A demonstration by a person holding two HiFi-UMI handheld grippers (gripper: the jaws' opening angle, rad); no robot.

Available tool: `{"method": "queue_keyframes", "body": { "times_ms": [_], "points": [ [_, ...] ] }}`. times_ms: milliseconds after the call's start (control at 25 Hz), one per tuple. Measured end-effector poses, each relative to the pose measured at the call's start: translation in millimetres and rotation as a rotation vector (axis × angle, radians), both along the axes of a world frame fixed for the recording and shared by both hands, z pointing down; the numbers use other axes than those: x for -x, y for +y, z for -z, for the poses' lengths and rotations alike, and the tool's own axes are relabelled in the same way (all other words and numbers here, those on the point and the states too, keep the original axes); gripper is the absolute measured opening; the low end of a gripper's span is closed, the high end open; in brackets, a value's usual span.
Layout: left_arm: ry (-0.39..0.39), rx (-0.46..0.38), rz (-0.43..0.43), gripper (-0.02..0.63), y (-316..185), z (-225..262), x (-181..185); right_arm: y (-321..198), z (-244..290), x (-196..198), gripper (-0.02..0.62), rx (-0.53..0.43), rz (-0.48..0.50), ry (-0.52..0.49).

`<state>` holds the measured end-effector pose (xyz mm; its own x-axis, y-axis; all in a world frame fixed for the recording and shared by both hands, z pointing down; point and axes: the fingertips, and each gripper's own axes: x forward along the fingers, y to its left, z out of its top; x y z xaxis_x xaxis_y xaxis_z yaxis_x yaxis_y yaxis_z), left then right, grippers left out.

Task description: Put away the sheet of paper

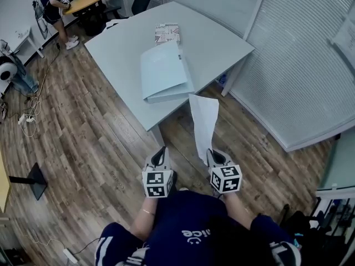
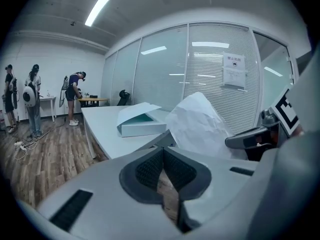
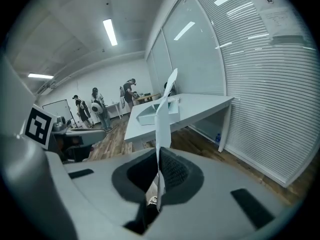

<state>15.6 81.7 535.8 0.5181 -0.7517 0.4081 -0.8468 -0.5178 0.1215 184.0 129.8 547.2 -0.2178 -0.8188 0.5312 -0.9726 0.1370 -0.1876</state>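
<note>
Open wooden floor (image 1: 100, 148) is left before the pale grey desk (image 1: 119, 51); its near edge is blocked by an open light-blue folder (image 1: 163, 71), its left part left bare.

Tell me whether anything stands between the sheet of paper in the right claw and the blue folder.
Nothing visible does. The sheet of paper, pinched in the right claw, stands just off the table's near edge; only bare table separates it from the blue folder. The left claw is shut, empty, off to the side.

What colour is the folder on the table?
The folder is pale blue, clearest in the head view.
</note>
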Motion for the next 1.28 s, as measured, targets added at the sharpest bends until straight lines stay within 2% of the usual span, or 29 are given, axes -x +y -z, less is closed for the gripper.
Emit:
{"method": "queue_keyframes", "body": {
  "times_ms": [160,280,640,840,960,1120,1280],
  "points": [
    [-0.030,-0.032,-0.045,0.005,-35,1,-7,-23,0,-9,0.008,0.012,-0.039,0.021],
    [-0.034,-0.053,-0.048,0.005,-64,1,-12,-43,3,-16,0.008,0.015,-0.065,0.032],
    [0.000,-0.043,-0.115,0.006,-139,1,-13,-103,11,-21,0.008,0.015,-0.194,0.063],
    [0.002,-0.031,-0.147,0.006,-181,-1,-20,-131,22,-31,0.008,-0.007,-0.283,0.044],
    [-0.026,-0.014,-0.206,0.006,-197,-6,-24,-152,39,-34,0.008,-0.044,-0.315,0.064],
    [-0.069,-0.031,-0.254,0.008,-209,-11,-25,-174,52,-32,0.008,-0.079,-0.335,0.063],
    [-0.080,-0.061,-0.251,0.011,-225,-4,-27,-190,56,-38,0.008,-0.088,-0.364,0.039]
  ]
}}
